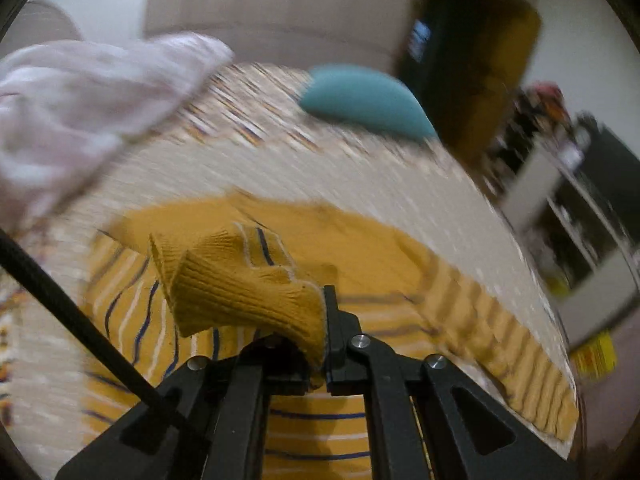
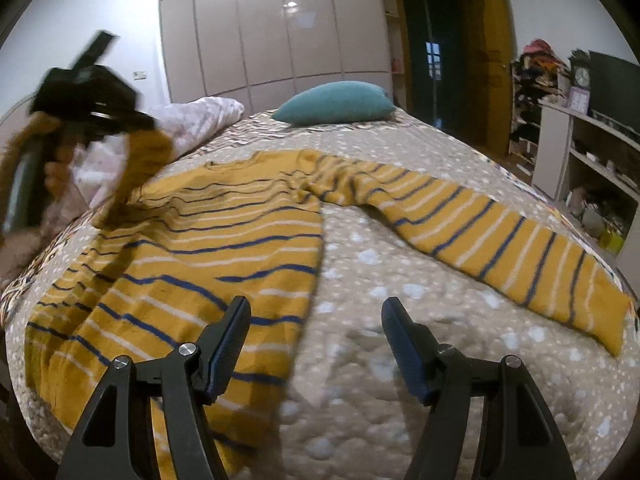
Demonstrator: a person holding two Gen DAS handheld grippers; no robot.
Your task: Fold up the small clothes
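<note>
A mustard-yellow sweater (image 2: 208, 236) with blue and white stripes lies spread on the bed (image 2: 400, 280). Its right sleeve (image 2: 500, 240) stretches out to the right. My left gripper (image 1: 320, 320) is shut on the ribbed cuff (image 1: 240, 292) of the left sleeve and holds it above the sweater body (image 1: 320, 432). In the right wrist view the left gripper (image 2: 120, 120) is at the far left, with the sleeve (image 2: 136, 164) hanging from it. My right gripper (image 2: 316, 312) is open and empty, low over the sweater's right edge near the hem.
A teal pillow (image 2: 336, 102) lies at the head of the bed, a crumpled white-pink blanket (image 2: 192, 120) at the far left. White shelves (image 2: 592, 160) stand right of the bed. Wardrobe doors (image 2: 260, 32) and a dark doorway are behind.
</note>
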